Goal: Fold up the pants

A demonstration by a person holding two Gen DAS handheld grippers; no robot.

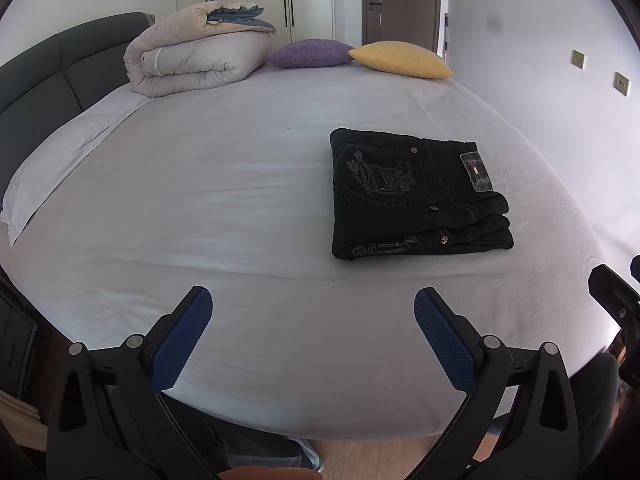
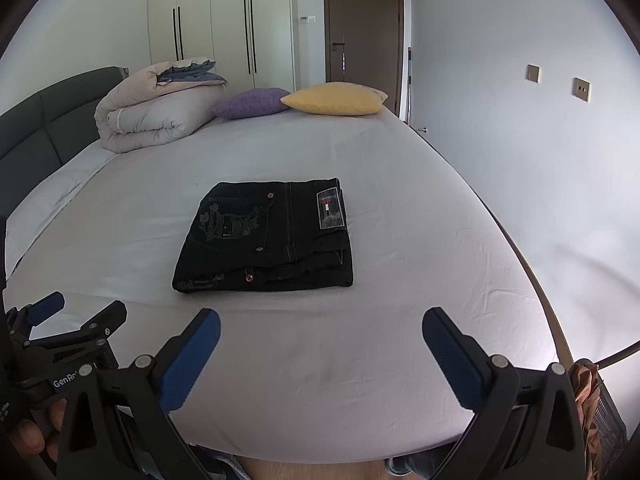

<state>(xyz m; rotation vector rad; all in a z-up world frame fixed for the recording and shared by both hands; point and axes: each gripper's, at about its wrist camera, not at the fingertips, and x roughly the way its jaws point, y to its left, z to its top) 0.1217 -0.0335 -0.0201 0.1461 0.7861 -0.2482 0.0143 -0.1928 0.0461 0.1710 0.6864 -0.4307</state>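
Bed (image 2: pixel 400 208) with pale sheet: black pants (image 2: pixel 268 236) folded, lying on it near front edge. Left gripper (image 1: pixel 313 334) and right gripper (image 2: pixel 321 354) spread wide, empty, short of pants.

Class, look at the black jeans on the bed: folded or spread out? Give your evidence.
Folded. The black jeans lie as a compact rectangle on the bed, with stacked layers visible along the near edge and both grippers clear of them.
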